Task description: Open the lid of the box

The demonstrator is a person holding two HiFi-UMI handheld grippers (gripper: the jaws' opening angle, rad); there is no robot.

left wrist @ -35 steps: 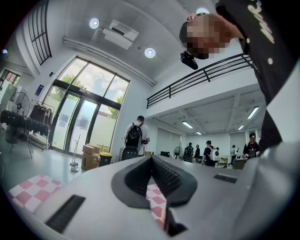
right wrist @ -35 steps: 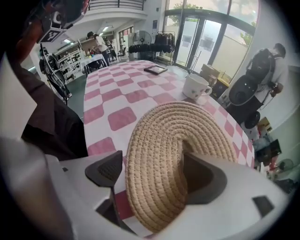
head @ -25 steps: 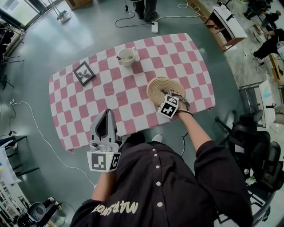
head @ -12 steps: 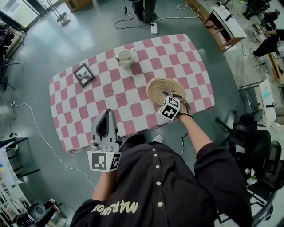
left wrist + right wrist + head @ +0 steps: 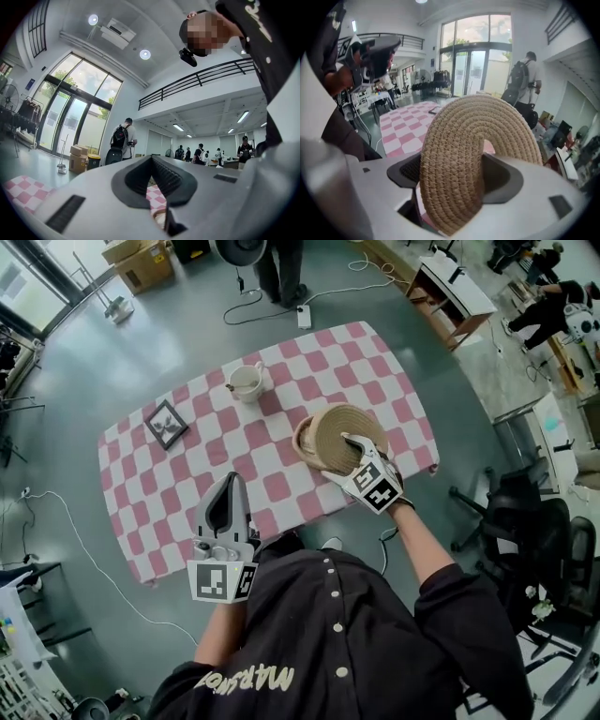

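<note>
A round woven box (image 5: 307,448) stands on the checked tablecloth (image 5: 187,474) near its front right edge. Its woven lid (image 5: 349,427) is raised and tilted, its near rim pinched in my right gripper (image 5: 360,450). In the right gripper view the lid (image 5: 487,126) stands on edge between the shut jaws of the right gripper (image 5: 454,180) and fills the middle. My left gripper (image 5: 225,491) hovers over the table's front edge, well left of the box. Its jaws meet at the tips and hold nothing. In the left gripper view, that gripper (image 5: 152,161) points out across the room.
A white cup (image 5: 246,381) with a spoon stands at the table's far side, and a small framed picture (image 5: 167,424) lies at the far left. Office chairs (image 5: 511,521) stand to the right of the table. A person (image 5: 279,266) stands beyond it.
The lid lay flat on the box with the right gripper at its near rim. Now that gripper has lifted and tilted it, baring the box's left rim. The left gripper has kept still.
</note>
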